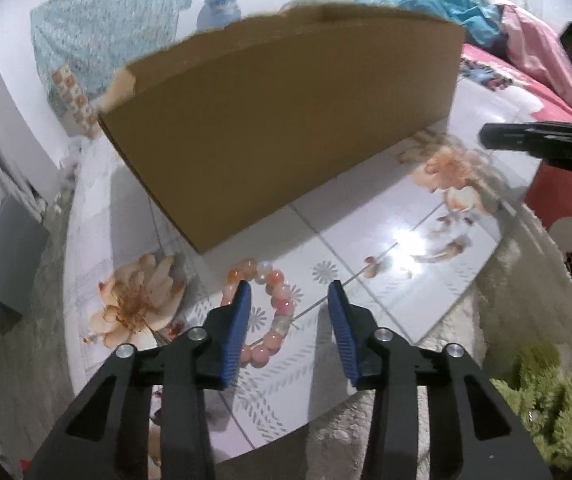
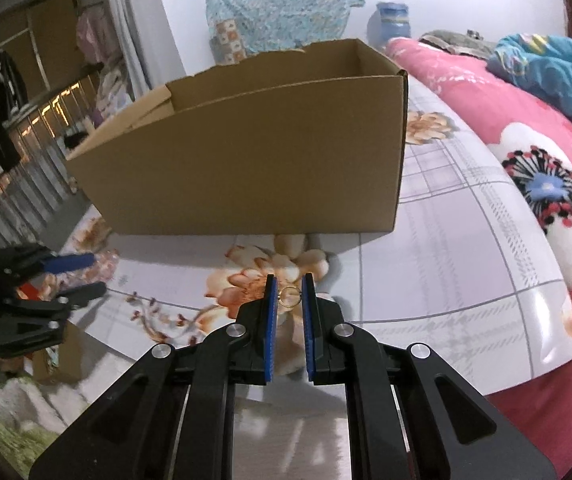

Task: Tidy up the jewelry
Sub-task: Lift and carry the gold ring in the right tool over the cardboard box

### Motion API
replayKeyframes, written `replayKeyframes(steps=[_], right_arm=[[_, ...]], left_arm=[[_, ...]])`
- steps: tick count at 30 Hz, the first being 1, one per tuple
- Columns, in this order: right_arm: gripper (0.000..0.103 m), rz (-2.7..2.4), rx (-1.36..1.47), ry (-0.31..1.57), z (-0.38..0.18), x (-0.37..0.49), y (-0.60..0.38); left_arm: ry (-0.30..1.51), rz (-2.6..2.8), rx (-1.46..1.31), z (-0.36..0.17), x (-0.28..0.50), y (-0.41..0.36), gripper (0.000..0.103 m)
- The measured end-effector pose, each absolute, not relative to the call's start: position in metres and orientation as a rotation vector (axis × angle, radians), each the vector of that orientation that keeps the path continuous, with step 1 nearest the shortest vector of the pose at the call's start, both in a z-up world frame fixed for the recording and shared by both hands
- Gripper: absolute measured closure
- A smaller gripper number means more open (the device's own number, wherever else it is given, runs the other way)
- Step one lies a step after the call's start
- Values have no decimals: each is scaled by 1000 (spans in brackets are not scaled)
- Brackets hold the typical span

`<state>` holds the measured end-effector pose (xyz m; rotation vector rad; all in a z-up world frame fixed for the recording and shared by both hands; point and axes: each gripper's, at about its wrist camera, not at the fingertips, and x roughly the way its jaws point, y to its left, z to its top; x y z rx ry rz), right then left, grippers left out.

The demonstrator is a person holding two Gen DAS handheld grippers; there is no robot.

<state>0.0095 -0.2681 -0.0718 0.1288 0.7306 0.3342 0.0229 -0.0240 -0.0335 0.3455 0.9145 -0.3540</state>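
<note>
The bracelet point(image 1: 264, 312) of pink and orange beads lies flat on the glossy flowered bench point(image 1: 426, 280), its loop stretched a little longer from 12 to 6 o'clock in the left wrist view. The left tongs point(image 1: 290, 292) stand partly open over it. One blue pad covers the loop's 9 o'clock side, the other stands clear at 3 o'clock, and neither visibly presses a bead. The beads nearest the camera are hidden behind that left pad.

The right tongs point(image 2: 289, 286) are nearly closed and pinch a small gold ring point(image 2: 288, 295) near their tips. The ring stands on edge, with its open face toward the camera and its band touching both pads. It is small, and whether it carries a stone cannot be made out.

A brown cardboard box point(image 2: 246, 160) sits at 12 o'clock of both tongs, its top open. Its long side runs from 9 to 3 o'clock in the right wrist view. Only the far inner wall shows, so the floor of the box is hidden. In the left wrist view the box is blurred, and its near bottom corner lies just beyond the bracelet.

Bare bench stretches toward 3 o'clock of the bracelet and between the ring and the box. The bench edge drops to a shaggy rug point(image 1: 366, 420) toward 6 o'clock. A pink flowered quilt point(image 2: 526, 140) borders the bench at 3 o'clock in the right wrist view.
</note>
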Motion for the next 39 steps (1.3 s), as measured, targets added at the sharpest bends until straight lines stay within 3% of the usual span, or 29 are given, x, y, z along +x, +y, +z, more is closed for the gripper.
replayKeyframes(steps=[2,6,12,27,32,39], right_arm=[[93,333,137,717,-68,9,-266],[93,333,159,682,-59,3,-266],[93,321,175,631,-38,-1,-274],[93,323,205,480,28,32,-289],[93,314,147,502,34,62,-290],[93,351,24,678,18,135,-272]], left_arm=[[917,-362,315,-33,26,-21,73],[933,-362,279,-34,34,-15,93],[896,-361,219,-16,30,1,94],[666,-632,-94,124,58,16,94],[668,-604,-71,124,90,5,94],[778,-526,-4,90,130,-11,94]])
